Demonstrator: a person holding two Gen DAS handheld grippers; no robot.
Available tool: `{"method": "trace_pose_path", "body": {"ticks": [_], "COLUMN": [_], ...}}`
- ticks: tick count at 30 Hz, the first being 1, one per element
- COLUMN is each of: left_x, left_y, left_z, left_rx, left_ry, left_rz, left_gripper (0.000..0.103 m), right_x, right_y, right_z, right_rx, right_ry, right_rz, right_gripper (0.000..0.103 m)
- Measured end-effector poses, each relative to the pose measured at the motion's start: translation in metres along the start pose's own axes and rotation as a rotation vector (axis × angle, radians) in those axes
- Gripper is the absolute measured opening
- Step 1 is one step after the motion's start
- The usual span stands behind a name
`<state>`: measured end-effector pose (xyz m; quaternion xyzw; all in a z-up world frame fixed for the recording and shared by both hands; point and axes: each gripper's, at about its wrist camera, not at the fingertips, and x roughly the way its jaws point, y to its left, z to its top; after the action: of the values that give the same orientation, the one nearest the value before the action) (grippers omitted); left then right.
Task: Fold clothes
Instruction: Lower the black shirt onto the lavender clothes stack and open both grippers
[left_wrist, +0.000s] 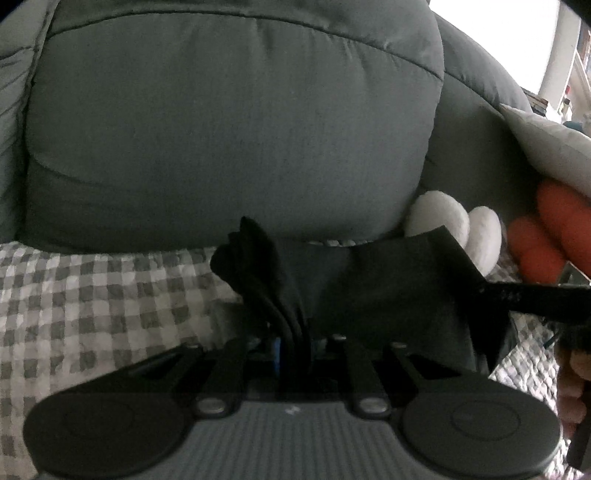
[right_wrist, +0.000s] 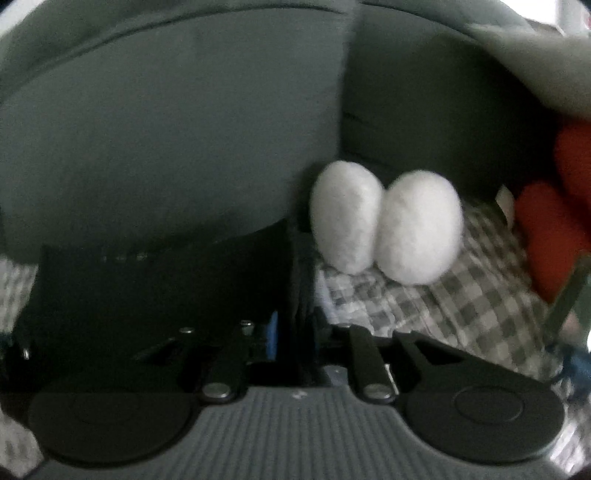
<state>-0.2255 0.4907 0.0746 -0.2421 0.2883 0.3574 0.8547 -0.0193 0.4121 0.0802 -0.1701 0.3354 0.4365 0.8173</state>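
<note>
Tongs left (left_wrist: 293, 347) and right (right_wrist: 299, 343), both clamped on black garment (left_wrist: 388, 280)

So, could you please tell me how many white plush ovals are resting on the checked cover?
2. One white oval leans against the grey cushion; the other white oval sits touching it on the right, nearer the red plush. More may be hidden.

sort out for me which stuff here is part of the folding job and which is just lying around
Part of the job:
- black garment, stretched between both grippers
- left gripper, shut on it
- right gripper, shut on it

Lying about:
- white plush pieces
- red plush piece
- grey sofa cushion
- checked cover
</note>
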Motion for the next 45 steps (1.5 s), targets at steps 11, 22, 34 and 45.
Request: {"method": "trace_pose_path", "body": {"ticks": [11,22,34,45], "left_x": [-0.040,-0.013,0.023,0.011], "left_y": [0.037,-0.001,-0.002,-0.004], "left_z": [0.017,0.018,-0.001,0.000], "left_rx": [-0.037,0.065,0.073,0.091], "left_ry": [-0.101,-0.070,-0.005,-0.009], "left_rz": [0.058,-0.033,0.003,0.034], "left_gripper": [0.026,0.026,0.026,0.027], "right_x": [-0.040,-0.041,-0.013,-0.019], "right_y": [-0.026,0.046,0.042,0.043], "right_z": [-0.009,-0.008,-0.030,-0.031], "right_rx": [0.166,0.057,0.084,0.077], "right_ry": [-0.091,-0.100,-0.025,-0.038], "right_rz": [-0.080,0.067,0.055,0.050], "right_gripper": [0.038,0.036,0.033,0.033]}}
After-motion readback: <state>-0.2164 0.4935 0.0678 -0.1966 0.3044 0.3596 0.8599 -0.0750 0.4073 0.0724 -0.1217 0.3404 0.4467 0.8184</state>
